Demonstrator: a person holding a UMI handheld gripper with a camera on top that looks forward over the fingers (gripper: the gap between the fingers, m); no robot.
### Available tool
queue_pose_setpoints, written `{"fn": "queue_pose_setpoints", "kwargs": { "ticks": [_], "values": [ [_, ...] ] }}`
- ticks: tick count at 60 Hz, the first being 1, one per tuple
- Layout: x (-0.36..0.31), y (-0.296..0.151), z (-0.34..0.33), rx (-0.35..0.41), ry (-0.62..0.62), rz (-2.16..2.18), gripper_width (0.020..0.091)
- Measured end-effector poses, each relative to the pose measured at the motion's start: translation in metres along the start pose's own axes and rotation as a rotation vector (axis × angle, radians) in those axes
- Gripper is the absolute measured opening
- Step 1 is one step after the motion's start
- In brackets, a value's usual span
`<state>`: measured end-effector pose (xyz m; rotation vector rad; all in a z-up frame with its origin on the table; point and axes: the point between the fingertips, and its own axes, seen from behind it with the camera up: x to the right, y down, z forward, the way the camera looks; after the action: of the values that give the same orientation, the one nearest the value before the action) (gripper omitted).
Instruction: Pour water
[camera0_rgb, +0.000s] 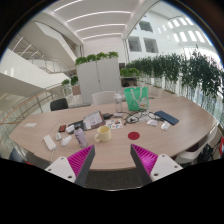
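Hand-held gripper (108, 166): you hold it released, above the near edge of the worktop. The two fingers stand well apart, and nothing is between them except bare table surface.
Pads (146, 158): they are pink with a dotted pattern, one on the inner face of each finger.
Worktop (120, 148): it is a large round wooden table, and it lies ahead of the fingers. The objects sit in its middle and far part.
Cup (103, 132): a small pale yellow cup stands upright on the worktop. It is beyond the fingertips, about in line with the gap between them and a little toward the left finger. It is not touched by you.
Bottle (80, 137): a small bottle with a purple look stands left of the cup, near it. I cannot tell whether water is inside.
Green bag (136, 97): it stands at the far side of the worktop, well apart from the fingers.
Other things: papers and small items lie around the cup; they are too small to name.
Background: white cabinets and a row of green plants (185, 72) stand behind the worktop.
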<state>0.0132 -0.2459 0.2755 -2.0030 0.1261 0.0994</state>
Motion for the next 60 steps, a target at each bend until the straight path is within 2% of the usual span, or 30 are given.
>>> {"fn": "queue_pose_setpoints", "kwargs": {
  "ticks": [6,17,24,30,40,48,60],
  "values": [
    [0.01,-0.002,0.003,0.014,0.074,0.007,0.0797],
    [-0.021,0.012,0.022,0.042,0.163,-0.003,0.0796],
    [-0.041,0.018,0.031,0.107,0.16,-0.024,0.0797],
    [-0.066,0.047,0.051,0.087,0.141,-0.045,0.0797],
    [-0.138,0.081,0.143,0.124,0.021,-0.044,0.0797],
    [-0.202,0.088,0.229,0.175,-0.071,-0.096,0.0795],
    [-0.232,0.082,0.331,0.206,-0.049,-0.145,0.0793]
  ]
}}
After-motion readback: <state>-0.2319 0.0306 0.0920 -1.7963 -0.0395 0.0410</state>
